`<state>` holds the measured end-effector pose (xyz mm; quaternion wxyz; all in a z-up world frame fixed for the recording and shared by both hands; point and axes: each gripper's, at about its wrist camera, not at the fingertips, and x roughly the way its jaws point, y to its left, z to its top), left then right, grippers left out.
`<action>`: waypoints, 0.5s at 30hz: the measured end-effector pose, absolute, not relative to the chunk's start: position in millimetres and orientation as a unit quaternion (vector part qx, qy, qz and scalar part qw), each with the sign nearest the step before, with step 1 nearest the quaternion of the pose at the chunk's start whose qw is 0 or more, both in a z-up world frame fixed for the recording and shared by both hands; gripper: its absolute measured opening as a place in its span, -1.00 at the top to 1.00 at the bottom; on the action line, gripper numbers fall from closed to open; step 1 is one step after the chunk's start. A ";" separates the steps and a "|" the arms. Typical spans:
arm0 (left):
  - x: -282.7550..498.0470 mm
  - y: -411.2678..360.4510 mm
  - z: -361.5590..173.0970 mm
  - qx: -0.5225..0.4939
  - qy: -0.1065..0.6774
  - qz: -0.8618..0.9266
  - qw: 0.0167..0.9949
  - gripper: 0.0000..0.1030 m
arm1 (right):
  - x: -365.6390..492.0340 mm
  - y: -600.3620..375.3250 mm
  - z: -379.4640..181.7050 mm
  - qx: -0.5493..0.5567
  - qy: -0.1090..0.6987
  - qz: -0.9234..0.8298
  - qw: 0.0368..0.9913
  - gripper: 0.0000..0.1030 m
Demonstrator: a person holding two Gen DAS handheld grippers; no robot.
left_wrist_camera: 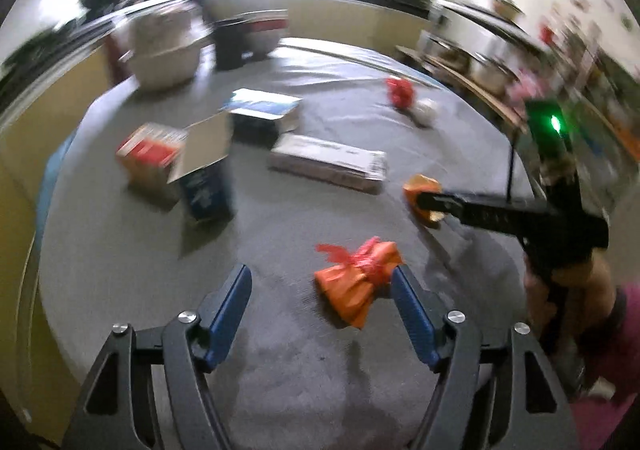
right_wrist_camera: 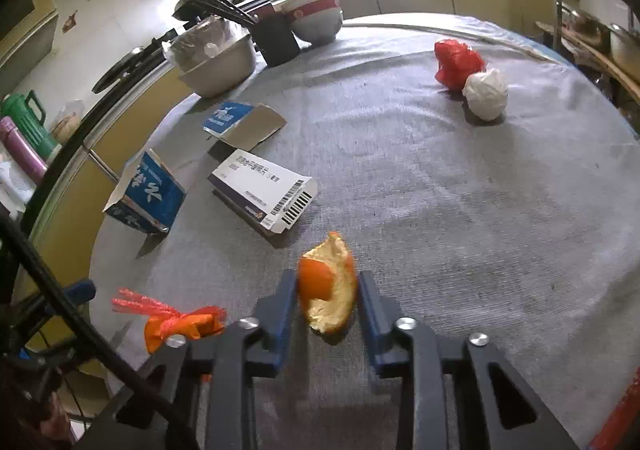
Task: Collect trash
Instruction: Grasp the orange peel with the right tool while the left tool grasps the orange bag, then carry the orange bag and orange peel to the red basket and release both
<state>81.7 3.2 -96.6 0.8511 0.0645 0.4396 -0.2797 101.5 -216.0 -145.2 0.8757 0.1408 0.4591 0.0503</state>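
Observation:
An orange peel (right_wrist_camera: 328, 290) stands between the fingers of my right gripper (right_wrist_camera: 328, 284), which is shut on it just above the grey tablecloth (right_wrist_camera: 480, 209); the peel also shows in the left wrist view (left_wrist_camera: 420, 189). My left gripper (left_wrist_camera: 322, 282) is open, and an orange plastic wrapper (left_wrist_camera: 356, 282) lies between its fingertips, close to the right finger. The wrapper shows in the right wrist view (right_wrist_camera: 180, 322) too. A red crumpled bag (right_wrist_camera: 456, 61) and a white paper ball (right_wrist_camera: 486, 93) lie at the far right.
Several cardboard boxes lie on the table: a white barcode box (right_wrist_camera: 264, 193), a blue box (right_wrist_camera: 148, 197), an opened flat box (right_wrist_camera: 240, 125) and a red box (left_wrist_camera: 150, 153). A metal basin (right_wrist_camera: 220, 65), a black holder (right_wrist_camera: 276, 37) and bowls (right_wrist_camera: 316, 17) stand at the far edge.

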 end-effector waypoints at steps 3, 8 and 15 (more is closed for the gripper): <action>86.5 -10.4 -101.2 0.088 0.438 -0.322 0.835 -0.47 | 91.4 -227.8 -137.2 0.157 0.448 0.045 0.879 0.45; 94.0 -34.4 -115.6 0.121 0.441 -0.348 0.818 -0.47 | 71.0 -250.8 -129.5 0.200 0.438 0.047 0.875 0.45; 98.0 -33.4 -144.9 0.127 0.465 -0.352 0.802 -0.17 | 52.6 -261.7 -123.7 0.226 0.430 0.052 0.872 0.45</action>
